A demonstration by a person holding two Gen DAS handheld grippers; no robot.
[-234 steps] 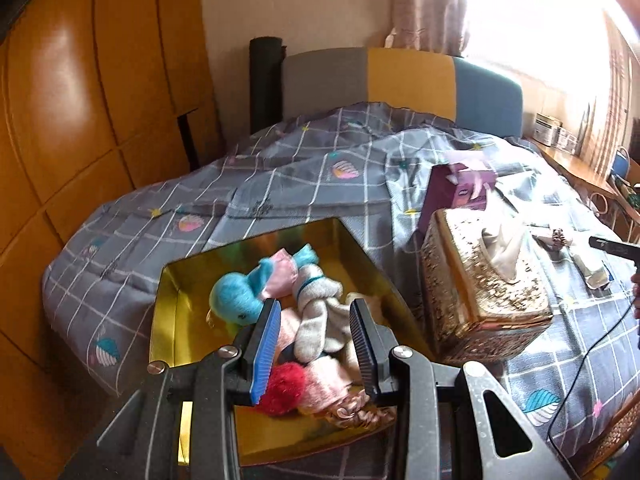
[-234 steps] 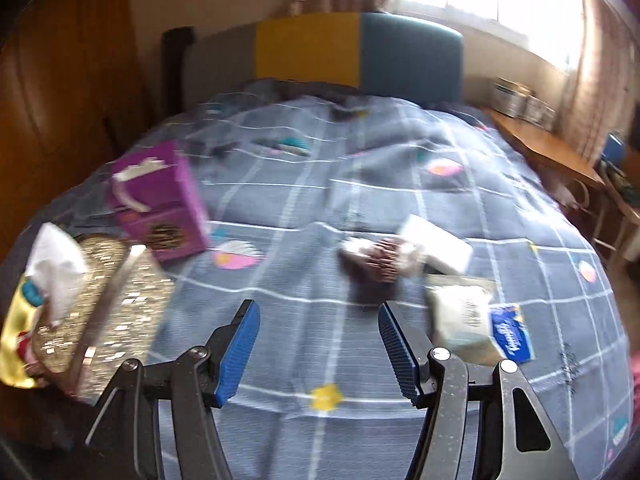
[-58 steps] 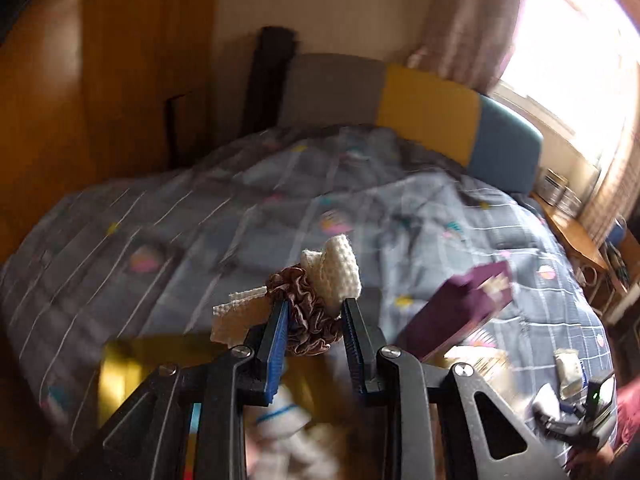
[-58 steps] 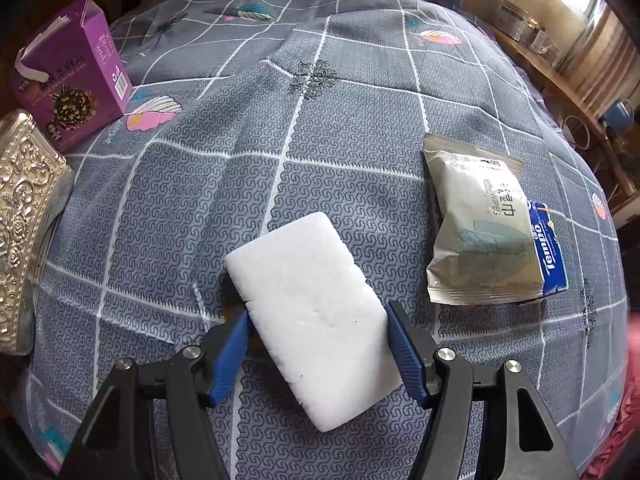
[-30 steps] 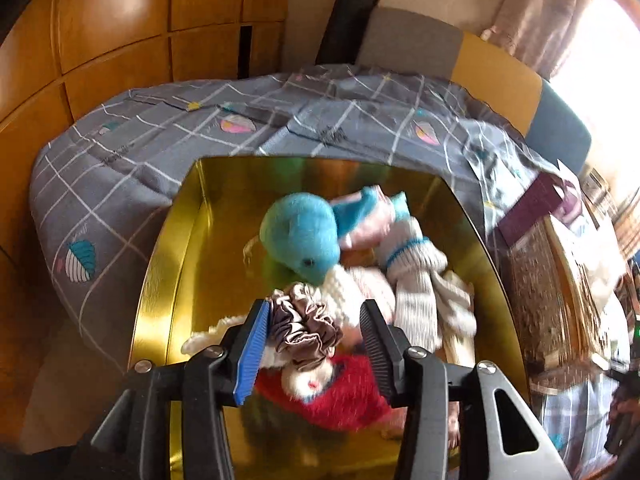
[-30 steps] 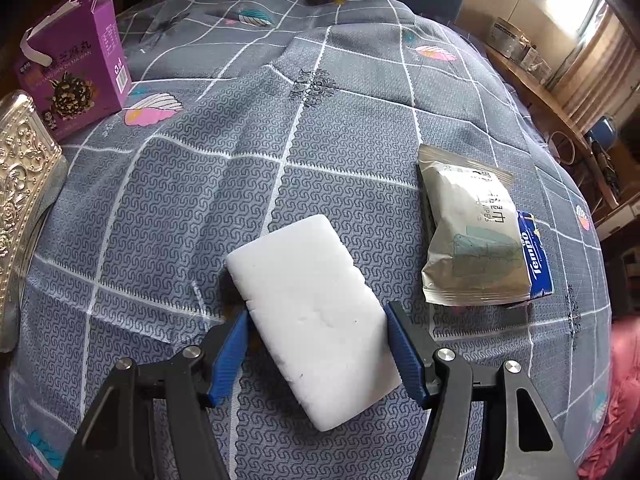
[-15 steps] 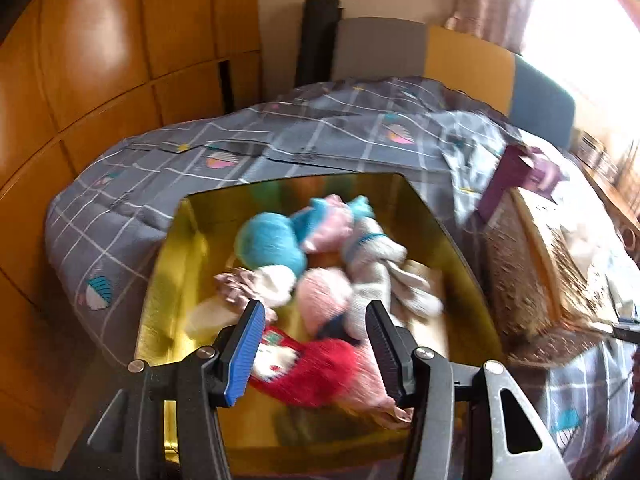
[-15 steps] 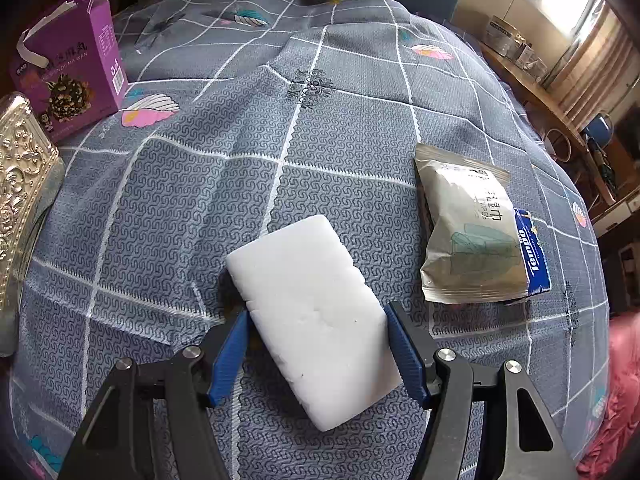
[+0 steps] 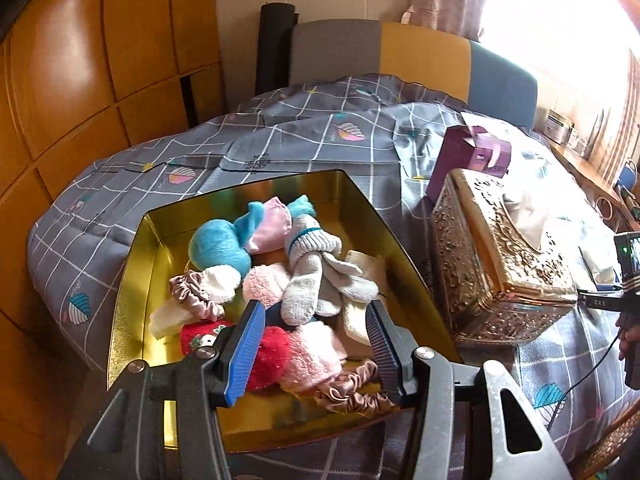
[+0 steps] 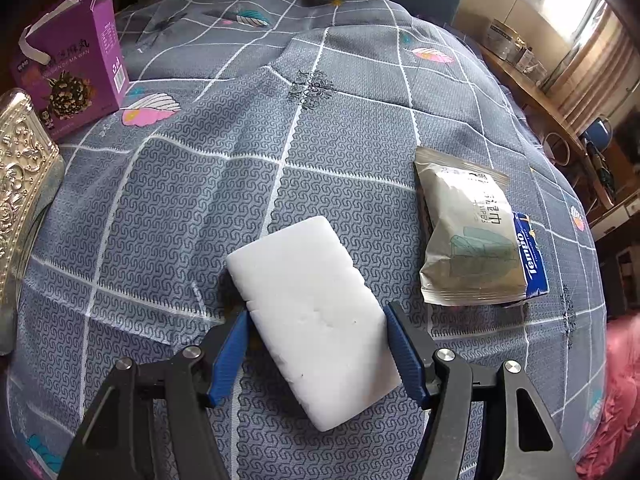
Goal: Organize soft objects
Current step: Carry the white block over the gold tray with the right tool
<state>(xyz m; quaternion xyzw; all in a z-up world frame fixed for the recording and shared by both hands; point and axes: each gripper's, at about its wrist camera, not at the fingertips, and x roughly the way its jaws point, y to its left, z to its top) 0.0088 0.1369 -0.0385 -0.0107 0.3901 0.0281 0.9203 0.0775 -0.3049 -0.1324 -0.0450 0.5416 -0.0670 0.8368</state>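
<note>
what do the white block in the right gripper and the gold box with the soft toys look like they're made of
White block: probably foam sponge, matte with small dents and pits. Gold box: likely thin metal tin, its glossy walls mirroring the soft toys.

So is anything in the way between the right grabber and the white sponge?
No. The white sponge already sits between the right gripper's blue fingers on the quilt. Whether the pads press it can't be told.

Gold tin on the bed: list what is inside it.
The gold tin holds a blue plush toy, grey knitted gloves, pink fluffy socks, a red sock and two satin scrunchies. The pile covers most of the floor beneath it.
</note>
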